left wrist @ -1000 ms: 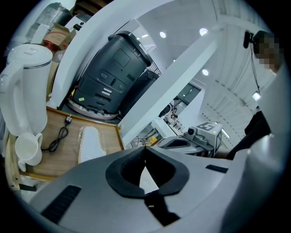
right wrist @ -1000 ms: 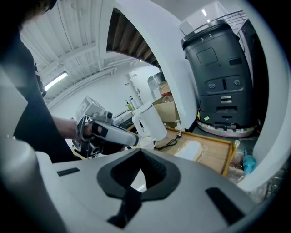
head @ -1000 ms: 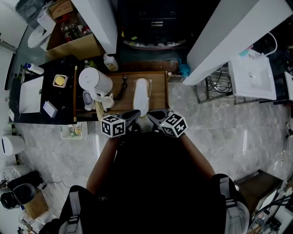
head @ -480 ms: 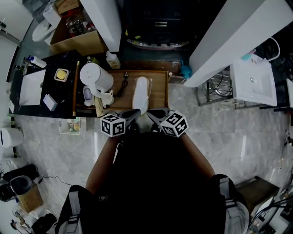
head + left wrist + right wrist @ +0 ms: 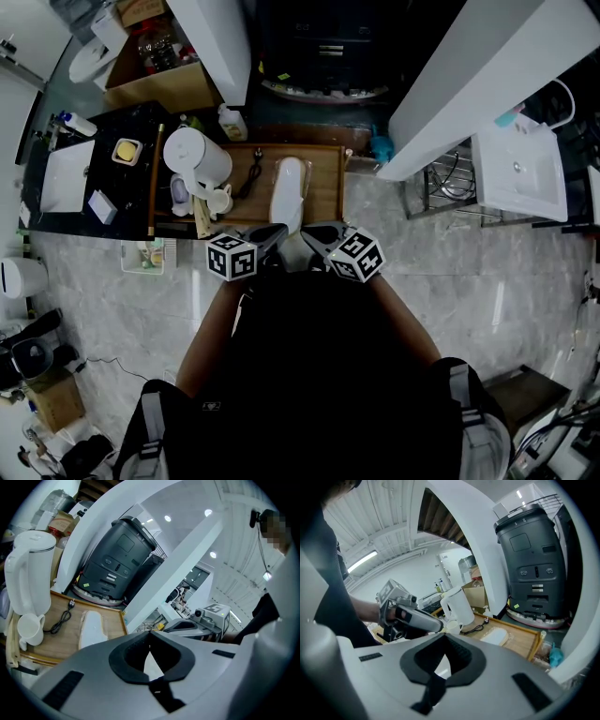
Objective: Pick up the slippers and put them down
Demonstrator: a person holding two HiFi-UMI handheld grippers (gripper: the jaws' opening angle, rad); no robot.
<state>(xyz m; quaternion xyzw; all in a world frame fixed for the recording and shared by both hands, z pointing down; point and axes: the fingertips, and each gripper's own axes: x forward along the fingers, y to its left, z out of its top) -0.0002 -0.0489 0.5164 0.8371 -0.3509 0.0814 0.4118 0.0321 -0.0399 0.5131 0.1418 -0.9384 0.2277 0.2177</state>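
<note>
Nothing of note has moved in the last second: both tools hover at the same spot by the near edge of the wooden tray [image 5: 328,183], and only the head view's framing has drifted slightly. A grey-veined marble floor [image 5: 450,272] spreads wide and open to the tray's right. On the left, the tray's edge runs alongside a black counter [image 5: 80,220] crowded with small items. Beyond the far edge stands a large dark-grey machine [image 5: 323,47] with a rounded base, flanked by two slanting white panels [image 5: 469,75] that narrow the room on either side. The tray is flat brown wood with a thin raised rim. Its left half is taken up by a glossy white kettle [image 5: 192,159], a white mug [image 5: 220,202] and a thin black cable [image 5: 251,178] with a plug, while a strip along the right edge lies bare.

The slipper [image 5: 290,192] lies flat right of the tray's centre, between the cable and the right edge. Only one is in view. It is a long, pale, smooth oval. Its long axis runs from the near edge to the far edge, and its near end lies just ahead of the tool tips. Which end is the toe cannot be told.

The left tool [image 5: 278,230] and right tool [image 5: 308,232], grey with dark pads, sit side by side and angle gently down toward the tray. Each has its jaws closed together on nothing.
</note>
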